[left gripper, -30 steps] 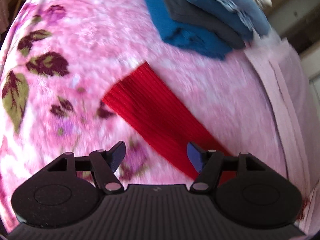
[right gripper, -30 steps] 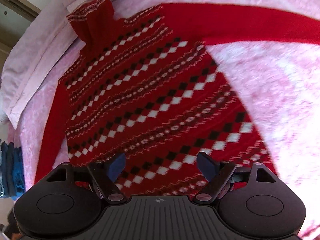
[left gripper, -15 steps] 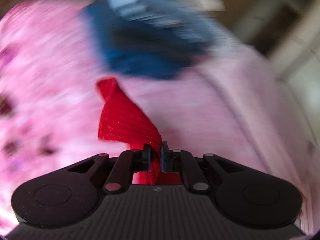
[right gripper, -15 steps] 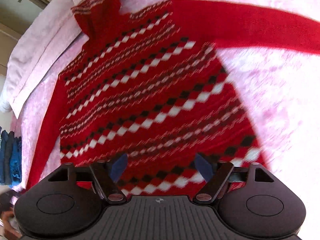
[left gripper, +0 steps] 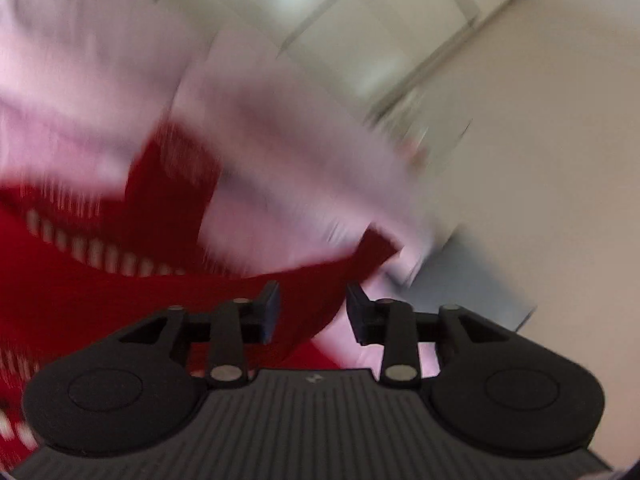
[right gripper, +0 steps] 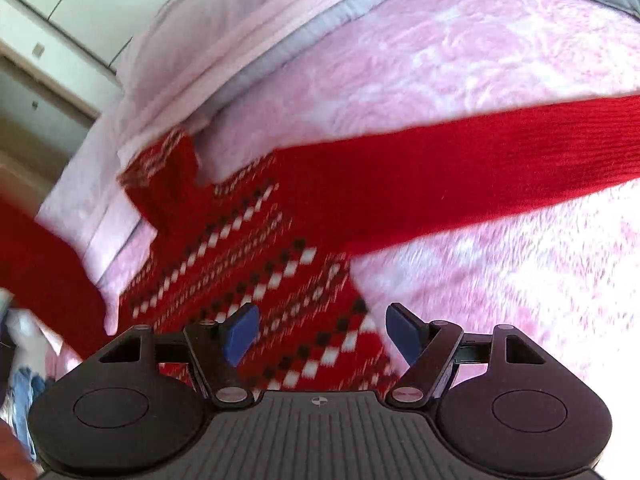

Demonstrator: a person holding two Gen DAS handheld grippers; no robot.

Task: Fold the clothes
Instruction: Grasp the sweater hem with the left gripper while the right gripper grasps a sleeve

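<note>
A red sweater (right gripper: 256,256) with black and white diamond bands lies flat on the pink blanket (right gripper: 460,60), collar toward the pillows, one sleeve (right gripper: 480,160) stretched out to the right. My right gripper (right gripper: 320,334) is open and empty, hovering over the sweater's lower right edge. In the blurred left wrist view my left gripper (left gripper: 312,310) is open over the sweater (left gripper: 100,280), with a red sleeve (left gripper: 320,280) lying between and beyond the fingers, its cuff up to the right. In the right wrist view a red sleeve (right gripper: 36,264) shows at the far left.
Pale pink pillows (right gripper: 208,40) lie along the head of the bed. A wall and white cupboard doors (left gripper: 400,20) stand beyond. Folded blue clothes (right gripper: 24,392) show at the lower left edge of the right wrist view.
My left gripper shut on the left sleeve, swung it across toward the sweater body, and has now opened. My right gripper slid right along the sweater toward the right sleeve, still open.
</note>
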